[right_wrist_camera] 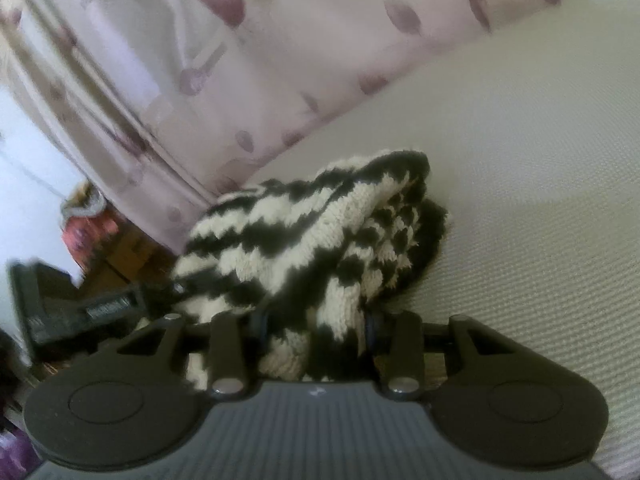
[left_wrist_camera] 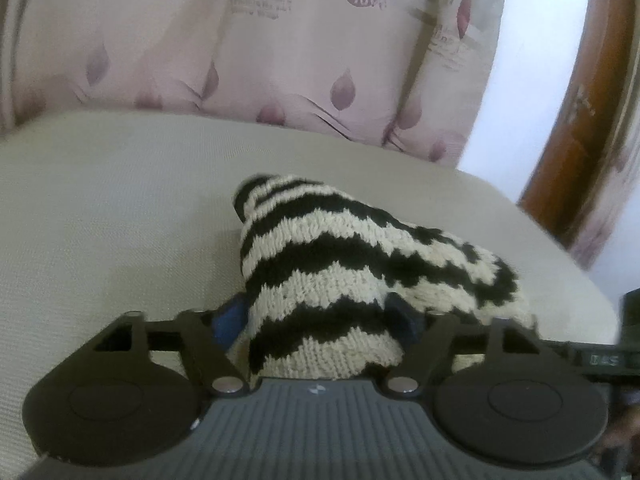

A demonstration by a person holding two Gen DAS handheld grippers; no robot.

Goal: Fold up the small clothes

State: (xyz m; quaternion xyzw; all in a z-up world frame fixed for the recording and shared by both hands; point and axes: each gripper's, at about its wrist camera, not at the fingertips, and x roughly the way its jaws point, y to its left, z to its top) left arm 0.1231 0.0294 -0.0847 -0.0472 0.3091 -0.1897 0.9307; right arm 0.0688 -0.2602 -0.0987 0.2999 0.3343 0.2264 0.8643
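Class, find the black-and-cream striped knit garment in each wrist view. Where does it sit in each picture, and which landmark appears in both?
Left wrist view: the striped knit garment fills the lower centre, bunched between the left gripper fingers.
Right wrist view: it lies centre, slightly left, folded, between the right gripper fingers.
Shared landmark: the leaf-print cushion behind it.

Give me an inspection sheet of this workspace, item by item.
Surface: beige woven cushion, bare around the garment.
Job's things: black-and-cream striped knitted garment, bunched, held at both ends.
Clutter: nothing seen on the cushion.
Grippers: left gripper shut on the knit; right gripper shut on the knit.
Cables: nothing seen.
Surroundings: pink leaf-print fabric backrest behind; brown wooden frame at the side; blurred red object beyond the cushion edge.
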